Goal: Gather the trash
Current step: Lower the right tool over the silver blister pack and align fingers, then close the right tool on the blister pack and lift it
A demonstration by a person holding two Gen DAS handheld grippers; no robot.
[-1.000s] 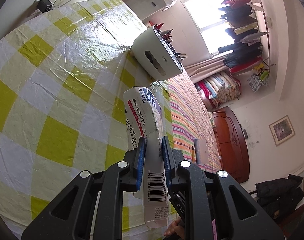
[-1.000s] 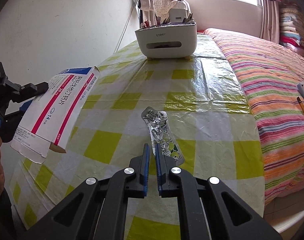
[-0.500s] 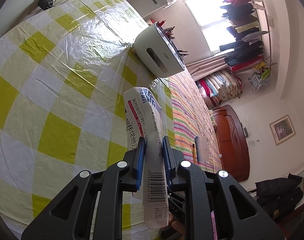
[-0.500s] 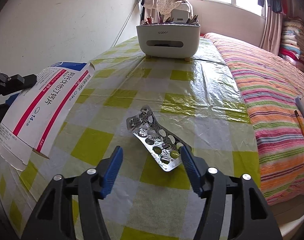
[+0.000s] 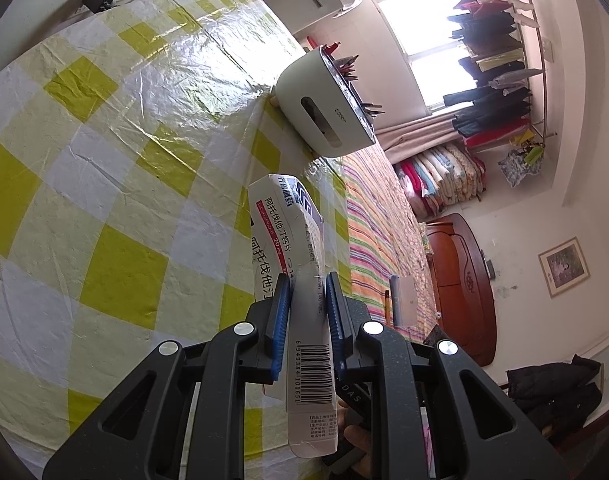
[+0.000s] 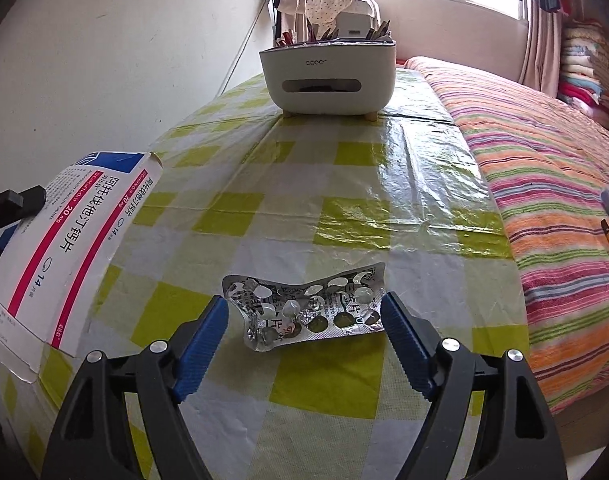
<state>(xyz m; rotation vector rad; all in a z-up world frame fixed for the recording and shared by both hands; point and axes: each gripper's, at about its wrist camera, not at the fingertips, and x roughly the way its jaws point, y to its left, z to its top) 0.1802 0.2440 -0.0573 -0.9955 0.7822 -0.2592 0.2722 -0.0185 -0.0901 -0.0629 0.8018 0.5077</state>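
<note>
**Ana:** Between the blue pads of the right gripper (image 6: 304, 320), spread wide, lies the empty blister pack (image 6: 304, 309), flat on the checked desk (image 6: 404, 208). Neither pad touches it as far as I can see; they stand just beside its two short ends.

**Ben:** So the step in hand looks like the pick-up of that foil. How does one do it well?

**Ana:** My judgement: come down low so the pads reach the desk, then close slowly along the length. It is thin and already buckled in the middle, so it will probably arch up under the squeeze, which helps the grip. The risk is that one end slides over the glossy plastic cloth and the foil skitters out.

**Ben:** And the other side?

**Ana:** The left gripper (image 5: 306, 308) is closed narrow on the medicine box (image 5: 300, 280), an opened, flattened carton with red stripes and a barcode, pinched near its middle. From the right wrist view the carton hangs above the desk's left edge, clear of the foil.

**Ben:** Anything beyond?

**Ana:** A white organiser caddy (image 6: 328, 80) full of pens stands at the far end of the desk, well apart. A striped bed (image 6: 544, 140) runs along the right. No bin shows in either view, so where the trash goes I cannot tell.
</note>
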